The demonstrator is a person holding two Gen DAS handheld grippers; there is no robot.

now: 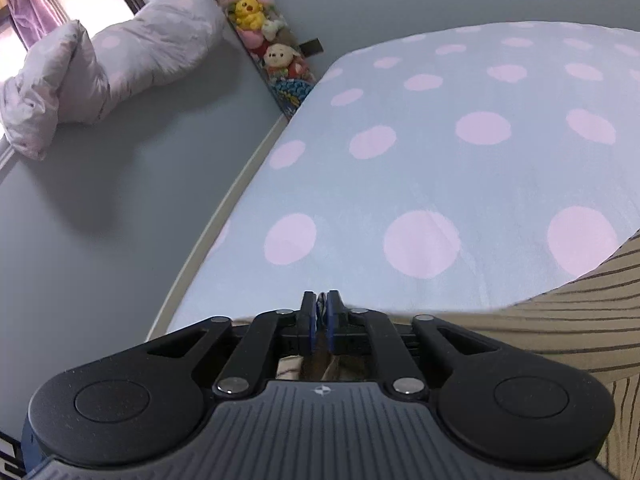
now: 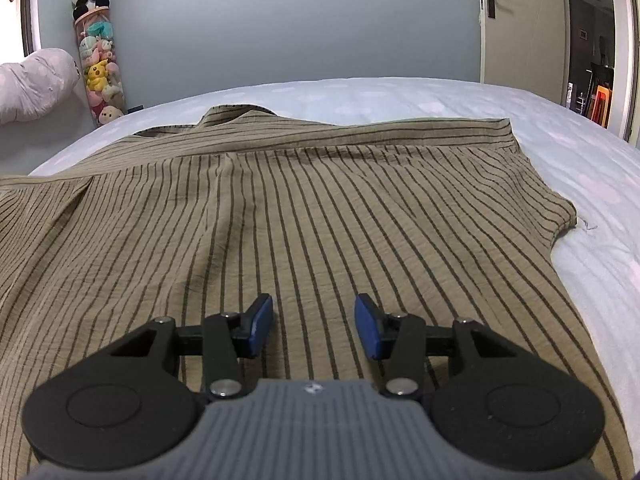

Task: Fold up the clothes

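Note:
A tan shirt with thin dark stripes (image 2: 320, 200) lies spread flat on the bed, its collar at the far side. My right gripper (image 2: 314, 326) hovers over the shirt's near part, open, with nothing between its blue pads (image 2: 260, 326). In the left wrist view the same shirt (image 1: 560, 320) shows at the lower right. My left gripper (image 1: 321, 312) is shut on a thin fold of that striped cloth. The fold is pinched between the blue pads (image 1: 308, 328) and trails back under the gripper.
The bed sheet is pale blue with pink dots (image 1: 440, 152); its left edge (image 1: 224, 208) drops to a grey floor. A rolled duvet (image 1: 120, 64) lies by the window. A tall tube of plush toys (image 2: 100, 72) stands at the wall. A door (image 2: 520, 20) is at the back right.

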